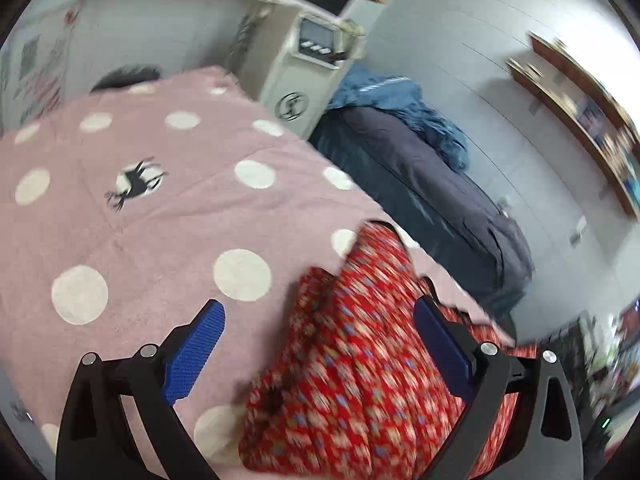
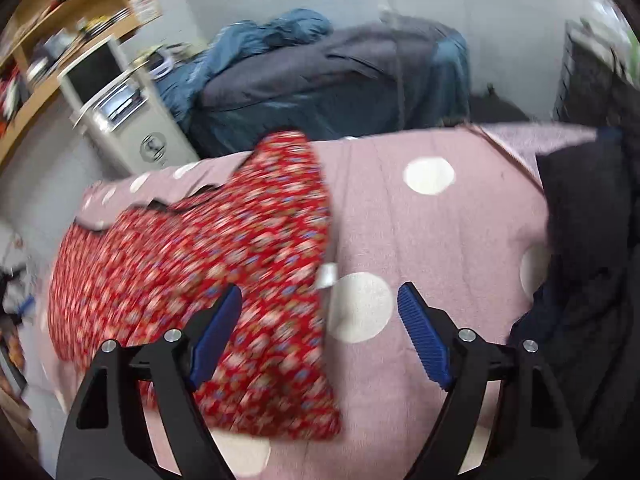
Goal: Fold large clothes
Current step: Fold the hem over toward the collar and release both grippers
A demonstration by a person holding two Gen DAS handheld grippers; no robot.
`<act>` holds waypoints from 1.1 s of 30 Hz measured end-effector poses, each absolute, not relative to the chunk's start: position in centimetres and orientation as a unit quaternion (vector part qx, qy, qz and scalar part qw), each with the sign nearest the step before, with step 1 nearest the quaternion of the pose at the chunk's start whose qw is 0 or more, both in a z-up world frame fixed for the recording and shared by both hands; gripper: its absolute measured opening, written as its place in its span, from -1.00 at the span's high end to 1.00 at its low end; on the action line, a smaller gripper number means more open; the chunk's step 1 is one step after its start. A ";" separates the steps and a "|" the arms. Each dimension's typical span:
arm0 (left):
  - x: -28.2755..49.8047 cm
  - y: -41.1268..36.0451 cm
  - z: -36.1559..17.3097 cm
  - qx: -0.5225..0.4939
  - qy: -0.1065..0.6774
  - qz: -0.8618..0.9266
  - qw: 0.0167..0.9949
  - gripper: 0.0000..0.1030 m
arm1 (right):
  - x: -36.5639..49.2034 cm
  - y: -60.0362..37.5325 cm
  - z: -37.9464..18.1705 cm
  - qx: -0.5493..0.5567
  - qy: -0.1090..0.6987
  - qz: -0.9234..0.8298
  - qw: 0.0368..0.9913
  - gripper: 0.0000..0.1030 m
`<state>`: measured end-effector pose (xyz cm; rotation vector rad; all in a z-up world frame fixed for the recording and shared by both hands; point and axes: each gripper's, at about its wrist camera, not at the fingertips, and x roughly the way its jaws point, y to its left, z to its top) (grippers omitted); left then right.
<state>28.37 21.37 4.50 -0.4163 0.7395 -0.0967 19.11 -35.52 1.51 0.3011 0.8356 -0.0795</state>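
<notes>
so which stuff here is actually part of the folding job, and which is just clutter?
Job:
red patterned garment
left gripper, open
right gripper, open
pink dotted blanket it lies on

Lying about:
dark garment on the blanket's right
blue and grey bedding behind
white cabinet
wooden shelves

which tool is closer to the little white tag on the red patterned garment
Right. The right tool hangs open with the white tag just beyond its fingertips, at the red patterned garment edge. The left tool is open over another part of the garment; no tag shows in its view.
</notes>
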 end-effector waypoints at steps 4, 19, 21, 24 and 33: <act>24.2 12.9 4.6 -0.072 0.365 -0.120 0.921 -0.85 | 17.9 -28.9 1.8 0.076 0.414 0.031 0.906 -0.70; 27.3 2.5 -3.5 0.078 0.490 -0.098 0.863 -0.91 | 23.8 -24.6 -5.0 0.099 0.519 0.015 0.849 -0.91; 27.7 2.2 -4.0 0.077 0.497 -0.087 0.860 -0.91 | 24.0 -23.7 -5.3 0.062 0.519 0.009 0.853 -0.91; 28.1 1.9 -4.5 0.082 0.503 -0.076 0.857 -0.92 | 24.5 -22.9 -5.4 0.046 0.523 -0.009 0.851 -0.92; 28.7 1.6 -4.7 0.087 0.510 -0.067 0.853 -0.92 | 24.4 -22.5 -5.6 0.028 0.508 -0.032 0.860 -0.92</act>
